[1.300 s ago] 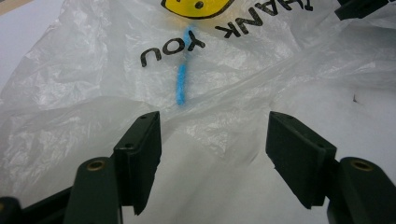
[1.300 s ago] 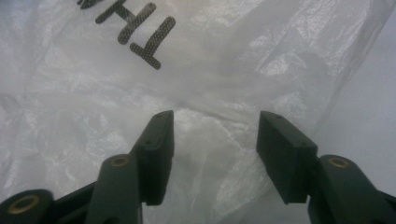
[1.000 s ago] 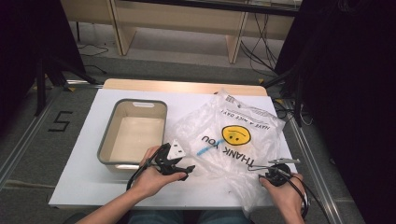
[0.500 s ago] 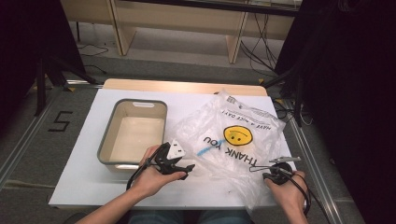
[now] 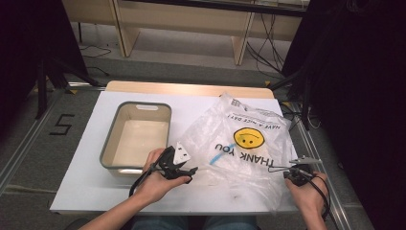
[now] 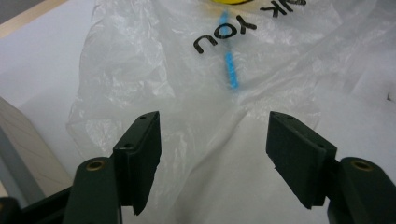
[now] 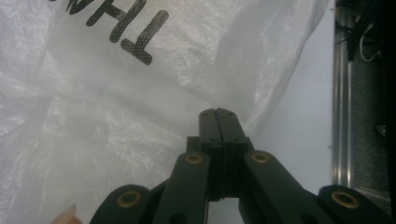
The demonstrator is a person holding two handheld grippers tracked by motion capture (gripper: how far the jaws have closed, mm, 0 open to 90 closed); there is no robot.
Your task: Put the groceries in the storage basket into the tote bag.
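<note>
High view, left gripper (image 5: pixel 190 171) fingers apart over plastic bag (image 5: pixel 239 153), right gripper (image 5: pixel 293 173) fingers together.

Both forearms enter from 6 o'clock, one gripper per hand.
Left gripper (image 5: pixel 191 170) points toward 3 o'clock, jaws spread wide; right gripper (image 7: pixel 218 113) has jaws pressed fully together.

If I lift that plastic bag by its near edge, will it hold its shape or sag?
The plastic bag will likely sag: it is thin, translucent film, crumpled flat on the table. It looks light, so a push would probably bunch it up. The glossy film may slip; the left gripper is open over it, the right gripper is shut at its edge.
</note>
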